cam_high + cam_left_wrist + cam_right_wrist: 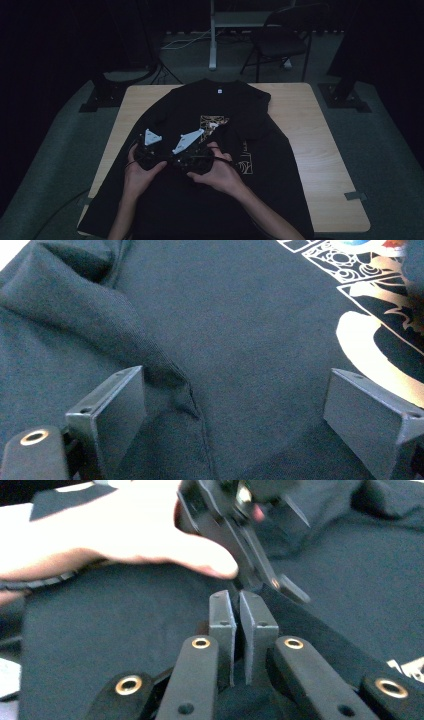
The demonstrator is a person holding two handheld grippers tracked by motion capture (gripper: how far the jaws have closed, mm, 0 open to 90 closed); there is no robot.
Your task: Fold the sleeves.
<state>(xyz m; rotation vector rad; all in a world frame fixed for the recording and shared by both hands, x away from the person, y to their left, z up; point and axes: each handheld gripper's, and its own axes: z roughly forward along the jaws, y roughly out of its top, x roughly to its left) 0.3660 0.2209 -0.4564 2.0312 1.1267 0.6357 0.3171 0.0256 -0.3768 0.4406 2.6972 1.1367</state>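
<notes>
A black shirt (pixel 200 165) lies spread across the wooden worktop (pixel 320 150), collar toward the far edge, with a printed design (pixel 214 124) on the chest. Its left side, as the high view shows it, is folded in over the body, and its lower hem hangs off the near edge.

Both hands work over the middle of the shirt. The left hand (pixel 137 172) carries the left gripper (pixel 148 150); the right hand (pixel 217 175) carries the right gripper (pixel 192 152). The two grippers sit close together, just below the print.

Left gripper: in the left gripper view its fingers (pixel 112 407) stand wide apart, low over the cloth. A raised ridge of fabric (pixel 100 320) runs down to the near finger; nothing is clamped. The print (pixel 380 315) shows at the upper right of that view.

Right gripper: in the right gripper view its fingers (pixel 222 625) are drawn nearly together, with a fold of black cloth (pixel 305 625) caught between them and running off toward the lower right. The left hand (pixel 130 535) and its gripper (pixel 235 525) lie just beyond the fingertips.

A folding chair (pixel 280 40) stands on the floor past the worktop.
</notes>
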